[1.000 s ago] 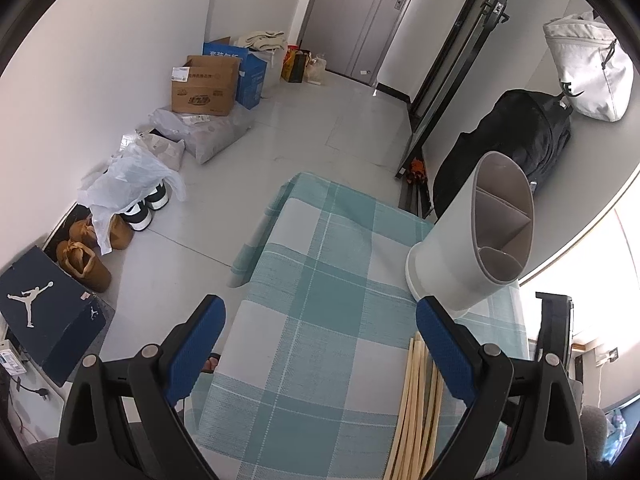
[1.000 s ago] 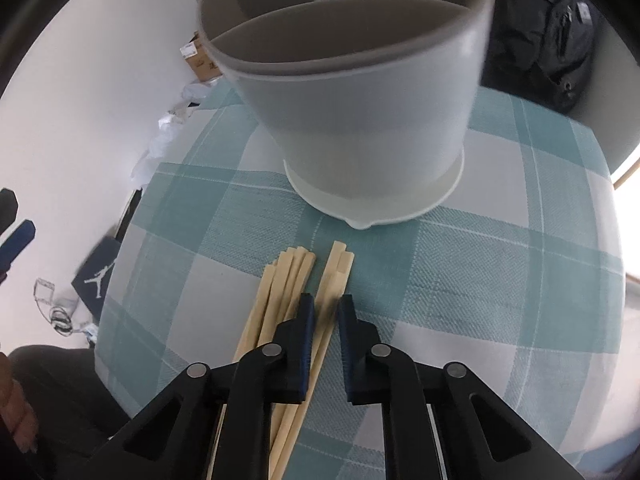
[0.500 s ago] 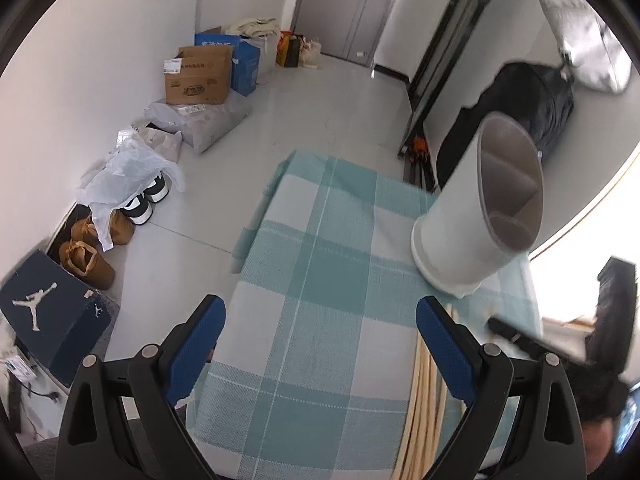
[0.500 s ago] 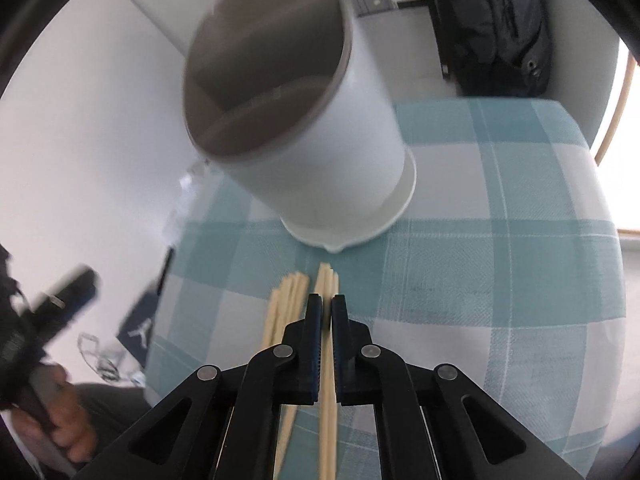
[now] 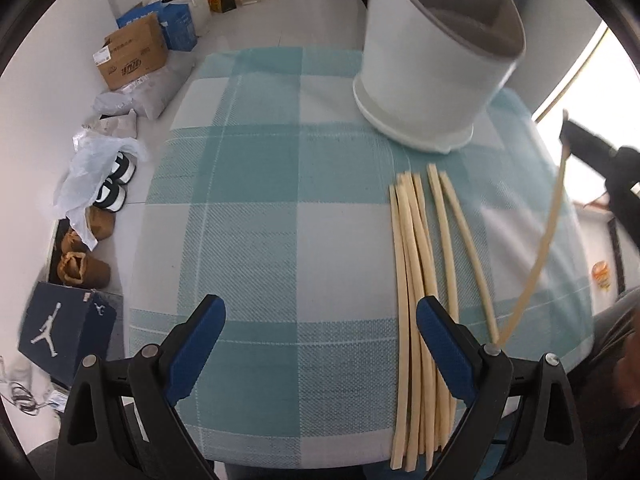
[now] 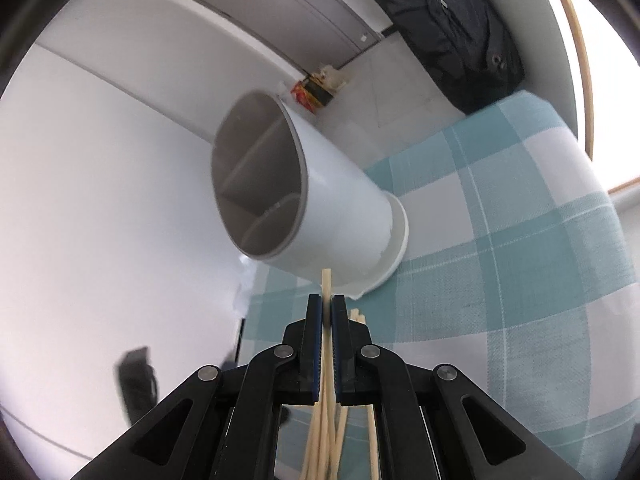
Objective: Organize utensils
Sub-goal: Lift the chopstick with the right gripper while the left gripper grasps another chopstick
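Several pale wooden chopsticks lie side by side on the teal checked tablecloth. A white utensil holder with inner dividers stands beyond their far ends. My left gripper hangs open above the cloth, its right pad over the chopsticks. At the right edge my right gripper holds one chopstick slanting up off the table. In the right wrist view the right gripper is shut on that chopstick, whose tip points toward the holder.
On the floor to the left are a dark shoe box, shoes, a plastic bag and cardboard boxes. A black backpack leans behind the table. A person's sleeve shows at the right edge.
My right gripper has closed on a chopstick and lifted it off the cloth, rolling as it rose. My left gripper has dropped and tipped downward, closer to the lying chopsticks.
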A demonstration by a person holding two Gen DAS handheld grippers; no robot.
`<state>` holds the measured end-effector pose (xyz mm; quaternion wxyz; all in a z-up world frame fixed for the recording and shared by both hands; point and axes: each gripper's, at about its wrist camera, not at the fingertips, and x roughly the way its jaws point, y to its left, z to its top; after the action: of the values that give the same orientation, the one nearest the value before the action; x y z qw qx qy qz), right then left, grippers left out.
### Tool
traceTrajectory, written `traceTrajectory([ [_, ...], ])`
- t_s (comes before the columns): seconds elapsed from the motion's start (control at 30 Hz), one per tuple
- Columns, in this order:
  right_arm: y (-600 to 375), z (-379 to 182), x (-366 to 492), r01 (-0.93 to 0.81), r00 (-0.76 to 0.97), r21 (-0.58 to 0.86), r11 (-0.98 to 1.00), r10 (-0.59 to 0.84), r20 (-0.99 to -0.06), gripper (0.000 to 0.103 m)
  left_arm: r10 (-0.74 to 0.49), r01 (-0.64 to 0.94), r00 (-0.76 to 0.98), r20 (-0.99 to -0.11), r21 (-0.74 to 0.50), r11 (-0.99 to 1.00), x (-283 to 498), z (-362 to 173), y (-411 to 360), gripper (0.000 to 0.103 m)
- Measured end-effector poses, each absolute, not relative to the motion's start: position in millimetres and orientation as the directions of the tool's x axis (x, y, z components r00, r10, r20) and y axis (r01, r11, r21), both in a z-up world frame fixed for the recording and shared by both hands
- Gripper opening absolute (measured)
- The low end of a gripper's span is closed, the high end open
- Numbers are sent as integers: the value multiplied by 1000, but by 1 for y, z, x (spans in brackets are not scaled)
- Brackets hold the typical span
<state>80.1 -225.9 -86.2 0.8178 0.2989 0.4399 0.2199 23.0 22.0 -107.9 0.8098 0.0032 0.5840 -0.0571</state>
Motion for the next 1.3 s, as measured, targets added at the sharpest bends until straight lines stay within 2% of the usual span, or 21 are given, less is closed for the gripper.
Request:
traceTrajectory([
  [0.17,-224,-76,69,-137,548,659,740,611,-572,4,11,123,293,-956,49,991,22,-118,13,94],
  [0.47,-250,-56,51,-159,585,649,744,601,-545,4,32,100,281,-959,62,993,31,-123,15,95],
  [0.63,-256,-51,46,-161,604,648,745,593,-532,4,30,97,275,-961,59,994,47,-126,10,92],
  [0.8,-261,-51,47,-155,607,648,745,589,-533,4,16,127,283,-959,54,990,54,-123,-5,69],
  [0.87,-264,-50,48,-153,609,655,740,593,-527,4,-12,132,279,-960,26,991,58,-123,-8,50],
  [0.93,-265,-49,48,-152,614,654,741,589,-525,4,-49,143,271,-961,-10,990,63,-123,-8,37],
  [1.0,-266,-47,48,-152,617,653,742,588,-524,4,-59,151,269,-961,-18,988,65,-124,-9,30],
  [1.07,-265,-46,48,-153,615,651,743,588,-526,4,-65,154,273,-960,-23,988,65,-124,-9,12],
  [1.13,-264,-45,47,-156,615,648,746,586,-527,4,-78,149,276,-958,-38,988,65,-124,-8,2],
  [1.3,-258,-40,41,-182,626,621,762,577,-524,4,-152,97,318,-936,-127,987,65,-115,2,2],
])
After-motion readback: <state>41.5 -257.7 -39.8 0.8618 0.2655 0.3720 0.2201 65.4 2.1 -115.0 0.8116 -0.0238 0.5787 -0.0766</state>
